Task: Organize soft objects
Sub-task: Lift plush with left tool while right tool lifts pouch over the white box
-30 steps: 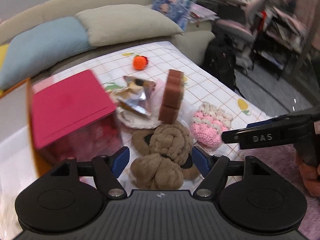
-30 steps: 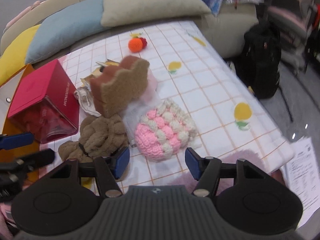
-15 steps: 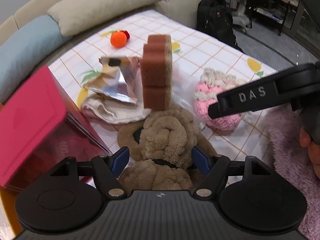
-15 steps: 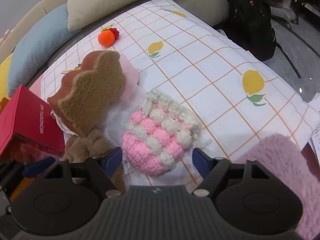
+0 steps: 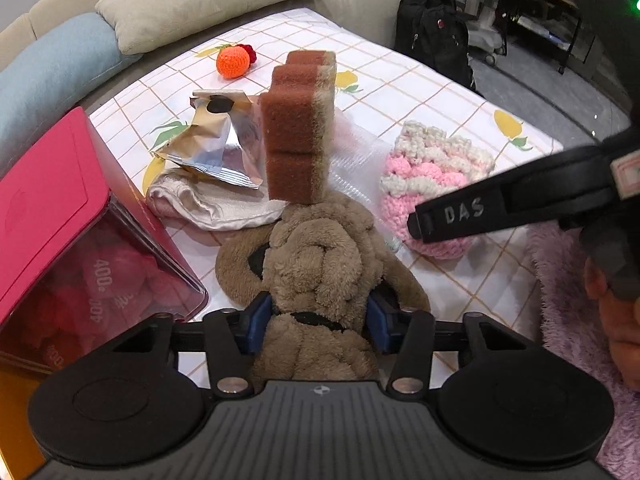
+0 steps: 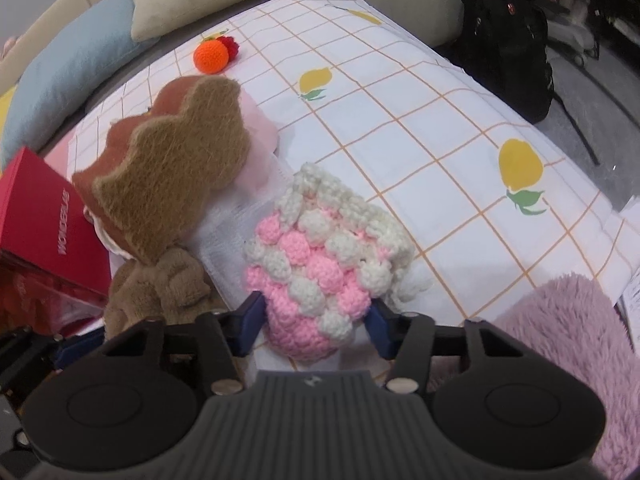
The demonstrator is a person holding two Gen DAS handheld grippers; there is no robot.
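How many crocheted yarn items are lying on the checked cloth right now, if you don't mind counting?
2. The pink-and-white crocheted pouch sits between the right gripper fingers as they close; the orange crocheted ball lies at the far edge near the cushions. Others may be hidden.

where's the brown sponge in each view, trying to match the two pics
Left wrist view: brown sponge stands upright at centre, just beyond the brown plush toy.
Right wrist view: brown sponge is at left of centre, its broad tan face towards the camera, left of the pink and white crochet pouch.
Shared landmark: orange crochet ball, beyond the sponge.

"DAS" on tool finger (image 5: 464,216), "WONDERLAB" on red box (image 6: 44,224)
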